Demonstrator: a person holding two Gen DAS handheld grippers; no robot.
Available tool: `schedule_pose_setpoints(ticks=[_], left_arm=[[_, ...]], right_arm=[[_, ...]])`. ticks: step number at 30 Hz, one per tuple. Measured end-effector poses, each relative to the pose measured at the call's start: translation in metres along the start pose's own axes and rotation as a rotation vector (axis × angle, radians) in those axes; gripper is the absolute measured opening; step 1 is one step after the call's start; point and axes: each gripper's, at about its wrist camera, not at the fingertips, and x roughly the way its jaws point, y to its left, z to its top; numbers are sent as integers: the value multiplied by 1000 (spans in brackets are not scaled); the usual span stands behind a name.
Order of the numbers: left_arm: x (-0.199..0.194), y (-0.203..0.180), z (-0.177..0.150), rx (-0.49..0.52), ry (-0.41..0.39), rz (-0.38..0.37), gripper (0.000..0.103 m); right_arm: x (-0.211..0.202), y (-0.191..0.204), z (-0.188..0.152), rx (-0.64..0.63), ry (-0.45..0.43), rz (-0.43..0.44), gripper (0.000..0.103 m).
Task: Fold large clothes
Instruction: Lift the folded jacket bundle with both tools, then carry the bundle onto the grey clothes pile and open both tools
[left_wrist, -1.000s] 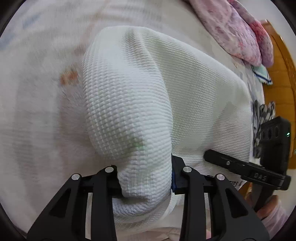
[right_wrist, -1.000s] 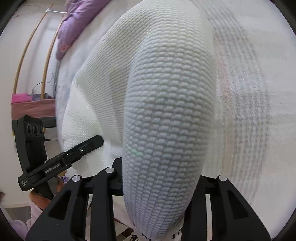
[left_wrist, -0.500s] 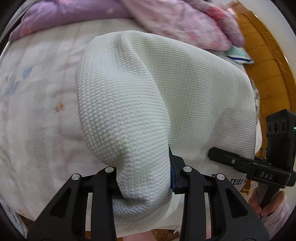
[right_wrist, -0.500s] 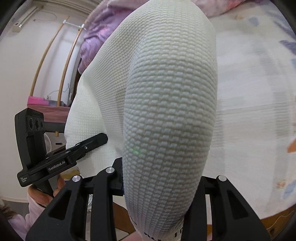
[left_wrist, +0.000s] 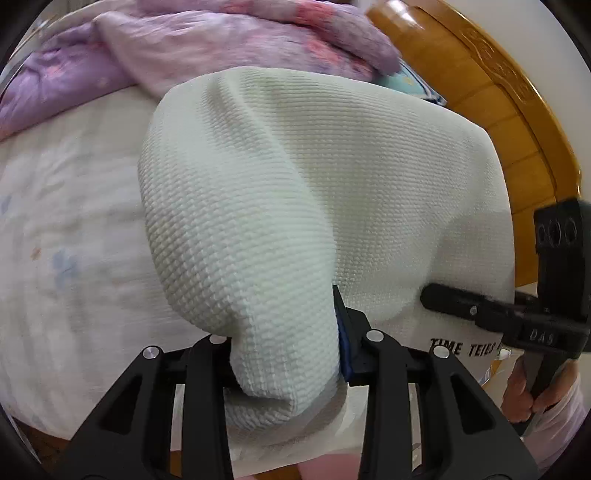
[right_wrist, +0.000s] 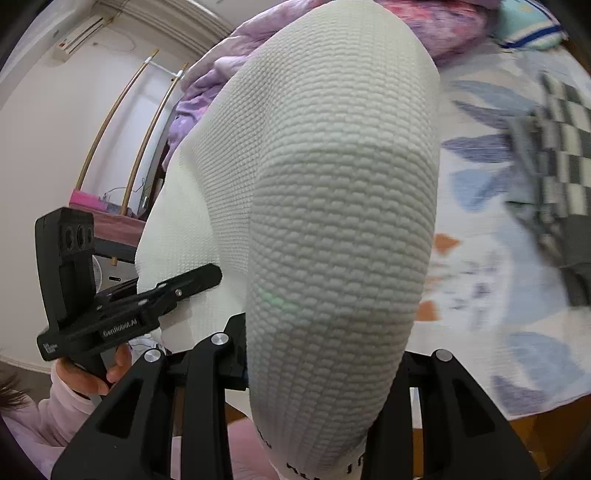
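Observation:
A large white waffle-knit garment (left_wrist: 332, 177) hangs stretched between both grippers above the bed; it fills the right wrist view (right_wrist: 332, 206) too. Black lettering runs along its lower edge (left_wrist: 461, 349). My left gripper (left_wrist: 288, 350) is shut on a bunched fold of it. My right gripper (right_wrist: 317, 369) is shut on another fold, its fingertips hidden by cloth. The right gripper shows at the right of the left wrist view (left_wrist: 517, 317), and the left gripper at the left of the right wrist view (right_wrist: 122, 302).
The bed has a pale floral sheet (left_wrist: 66, 236). A purple-pink quilt (left_wrist: 207, 44) lies at the far end by the wooden headboard (left_wrist: 491, 110). A small blue-trimmed cloth (right_wrist: 528, 22) and a black-and-white checked garment (right_wrist: 557, 155) lie on the bed.
Both grippers have lifted and tilted up with the garment; the quilt, headboard and room now show behind it. Both grips are unchanged.

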Motion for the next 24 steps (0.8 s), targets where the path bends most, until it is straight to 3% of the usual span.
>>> schedule_pose_setpoints(ticks=[10,20,22,23,24], left_arm=[[122,-171,68,64,50,-93,33],[257,-290,170,115,37,-119,35],[287,-307,184,148,9,-97,41],[302,-315,188,169,2,-69,44],[322,-320,189,203,12,-7,55]], right_arm=[[-114,-170,56,57,-4,-70,32],[-165,-312,135,135,-33,-171,34],[-164,-348,146,190,-24,-218,45],[-163,-364,148,204,-6,-285,51],[-166,-378,141,216,15,-344,57]])
